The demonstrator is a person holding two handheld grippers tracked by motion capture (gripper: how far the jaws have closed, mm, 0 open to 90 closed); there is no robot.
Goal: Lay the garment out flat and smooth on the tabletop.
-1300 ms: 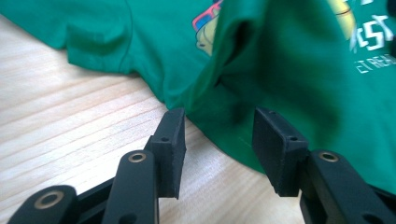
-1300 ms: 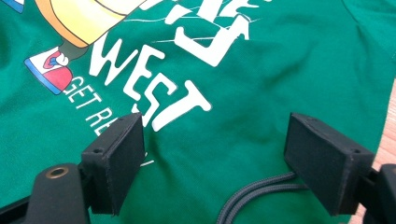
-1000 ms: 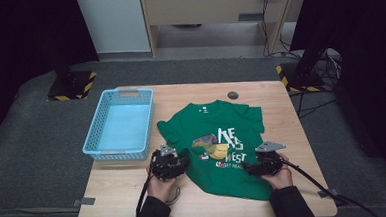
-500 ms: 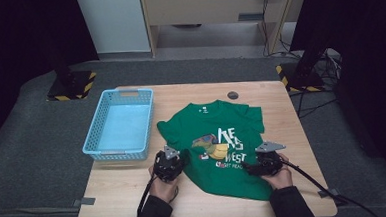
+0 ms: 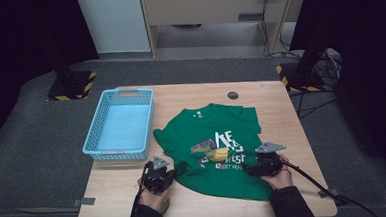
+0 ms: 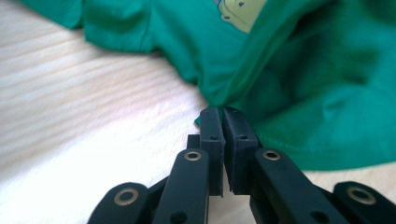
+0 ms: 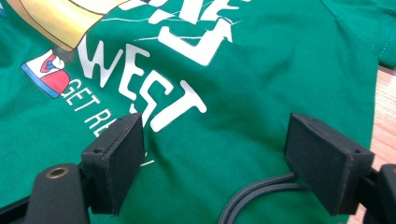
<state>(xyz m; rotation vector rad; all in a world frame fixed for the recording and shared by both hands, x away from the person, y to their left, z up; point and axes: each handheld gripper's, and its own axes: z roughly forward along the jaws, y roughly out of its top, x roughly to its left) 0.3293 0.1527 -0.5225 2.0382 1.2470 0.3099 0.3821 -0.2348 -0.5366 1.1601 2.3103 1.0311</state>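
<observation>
A green T-shirt (image 5: pixel 206 120) with a white and yellow print lies spread on the wooden table (image 5: pixel 281 109). My left gripper (image 5: pixel 170 173) sits at the shirt's lower left edge, held in a hand. In the left gripper view, the left gripper (image 6: pixel 223 115) has its jaws pressed together with a fold of the shirt's hem (image 6: pixel 219 95) pinched at their tips. My right gripper (image 5: pixel 250 168) rests on the shirt's lower right part. In the right gripper view, the right gripper (image 7: pixel 215 140) stands wide open over the printed word "WEST" (image 7: pixel 154 88), with flat fabric and a black cord (image 7: pixel 252 191) between the jaws.
A light blue plastic basket (image 5: pixel 90 144) stands on the table's left side, left of the shirt. A small dark round object (image 5: pixel 233 95) lies near the far edge. Bare wood shows in front of the basket and along the right edge.
My left gripper has shifted left and toward the near edge, and the shirt's lower left edge has come with it. The right gripper has stayed where it was.
</observation>
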